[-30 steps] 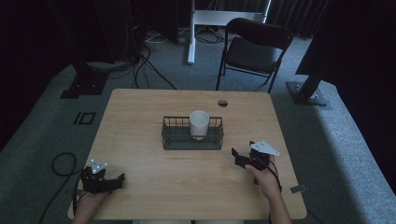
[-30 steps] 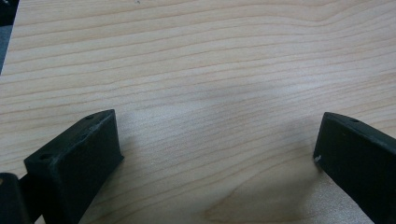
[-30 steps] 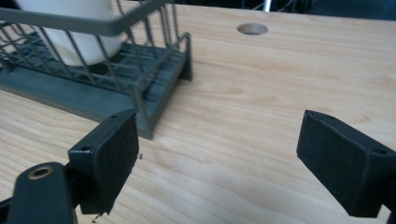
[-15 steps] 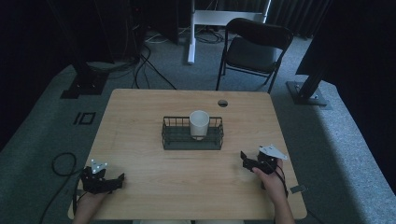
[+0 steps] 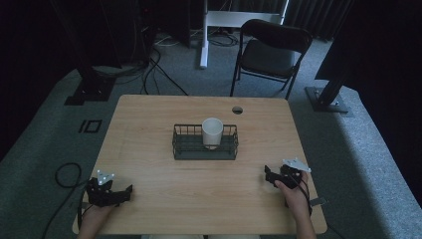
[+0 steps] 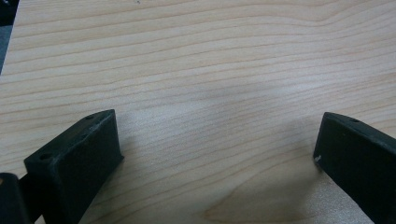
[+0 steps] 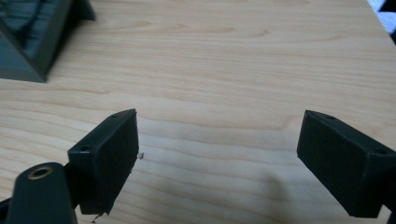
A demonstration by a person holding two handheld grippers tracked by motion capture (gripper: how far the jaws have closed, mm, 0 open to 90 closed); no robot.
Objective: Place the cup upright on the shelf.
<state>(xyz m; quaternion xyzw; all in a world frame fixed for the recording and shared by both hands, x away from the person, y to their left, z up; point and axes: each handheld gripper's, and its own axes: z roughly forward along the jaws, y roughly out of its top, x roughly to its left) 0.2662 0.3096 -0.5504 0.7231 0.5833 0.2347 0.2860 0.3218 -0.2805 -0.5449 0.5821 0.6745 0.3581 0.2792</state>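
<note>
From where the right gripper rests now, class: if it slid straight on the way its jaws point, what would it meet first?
Most likely bare table. The right gripper, jaws wide open, faces open wood. The black wire basket sits off to one side of that line, so it would probably be missed, though depth is hard to judge.

White cup (image 5: 212,132) in a black wire basket (image 5: 185,147)

The cup stands upright, mouth open to the top, inside the low rectangular basket, right of the basket's middle and near its far wall. The basket sits flat at the centre of the wooden table, long side facing the person.
</note>
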